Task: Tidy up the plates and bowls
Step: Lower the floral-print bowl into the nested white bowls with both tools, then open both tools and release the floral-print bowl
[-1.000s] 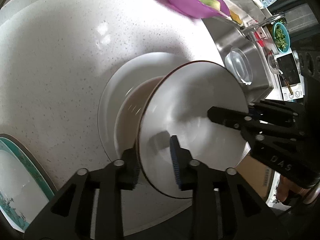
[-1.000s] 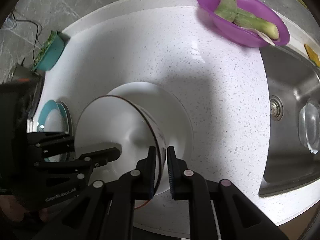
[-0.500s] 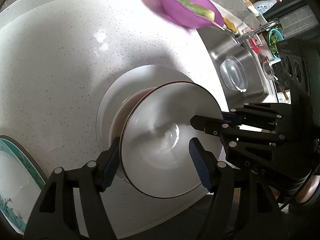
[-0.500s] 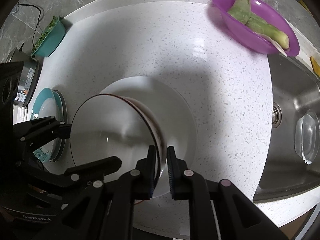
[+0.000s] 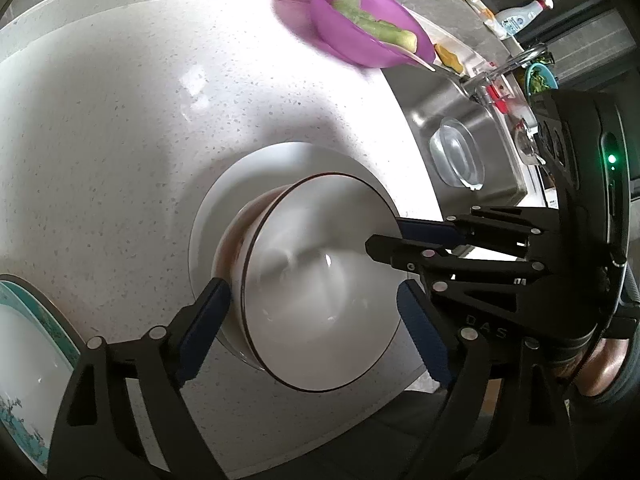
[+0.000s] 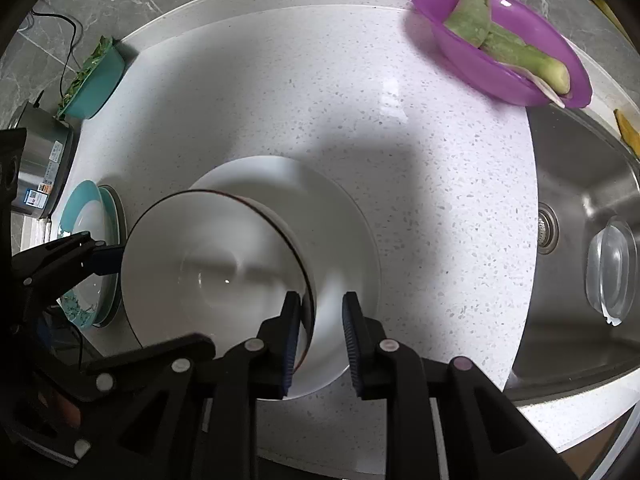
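Note:
A white bowl with a dark brown rim sits on a white plate on the speckled counter. My left gripper is open, its jaws spread wide on either side of the bowl without touching it. My right gripper is open, its jaws straddling the bowl's near rim with a gap. A teal-rimmed plate lies to the left of the white plate.
A purple bowl with green vegetable pieces stands at the back. A steel sink holding a clear glass dish is on the right. A teal container of greens and a steel pot stand at far left.
Both grippers have let go of the bowl: the left opened first, then the right. The bowl has gone from tilted on edge to resting on the white plate.

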Demonstrator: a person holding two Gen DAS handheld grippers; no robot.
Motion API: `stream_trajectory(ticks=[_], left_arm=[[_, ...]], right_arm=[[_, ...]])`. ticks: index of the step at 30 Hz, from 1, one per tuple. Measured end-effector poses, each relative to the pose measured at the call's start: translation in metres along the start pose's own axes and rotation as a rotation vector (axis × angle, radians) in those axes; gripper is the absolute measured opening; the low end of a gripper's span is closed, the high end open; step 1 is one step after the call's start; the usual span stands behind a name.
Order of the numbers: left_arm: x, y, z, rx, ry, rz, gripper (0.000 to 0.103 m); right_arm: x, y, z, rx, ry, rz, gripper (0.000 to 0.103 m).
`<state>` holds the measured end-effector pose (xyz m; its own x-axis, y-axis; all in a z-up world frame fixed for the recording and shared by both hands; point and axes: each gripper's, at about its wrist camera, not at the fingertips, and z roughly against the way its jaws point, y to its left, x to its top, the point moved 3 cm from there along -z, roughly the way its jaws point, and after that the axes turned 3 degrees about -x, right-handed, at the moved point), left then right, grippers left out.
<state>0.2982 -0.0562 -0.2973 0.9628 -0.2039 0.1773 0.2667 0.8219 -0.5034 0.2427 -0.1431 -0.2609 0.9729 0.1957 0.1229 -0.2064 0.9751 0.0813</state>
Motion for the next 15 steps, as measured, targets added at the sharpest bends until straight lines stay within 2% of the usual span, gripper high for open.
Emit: stream_trajectory(ticks=[5, 6, 7, 8, 15], left_arm=[[-0.0005, 0.0004, 0.0031, 0.02, 0.0, -0.022, 0.087], [-0.0005, 0.0005, 0.0041, 0.029, -0.003, -0.028, 0.091], [0.0, 0.0025, 0.0047, 0.063, -0.006, -0.029, 0.103], [0.0009, 0.0057, 0.0048, 0.084, -0.005, -0.025, 0.103], [-0.0001, 0.0071, 0.0077, 0.081, -0.011, -0.017, 0.103]], right_arm=[[-0.0017, 0.0014, -0.0017, 0.009, 0.0, 0.018, 0.024], [-0.0022, 0.0018, -0.0009, 0.011, -0.002, 0.024, 0.021], [-0.0017, 0.002, 0.0002, 0.012, -0.004, 0.029, 0.015], [-0.0018, 0.0027, 0.0008, 0.01, -0.004, 0.036, 0.011], [-0.0016, -0.0013, 0.0016, 0.007, -0.011, 0.042, 0.011]])
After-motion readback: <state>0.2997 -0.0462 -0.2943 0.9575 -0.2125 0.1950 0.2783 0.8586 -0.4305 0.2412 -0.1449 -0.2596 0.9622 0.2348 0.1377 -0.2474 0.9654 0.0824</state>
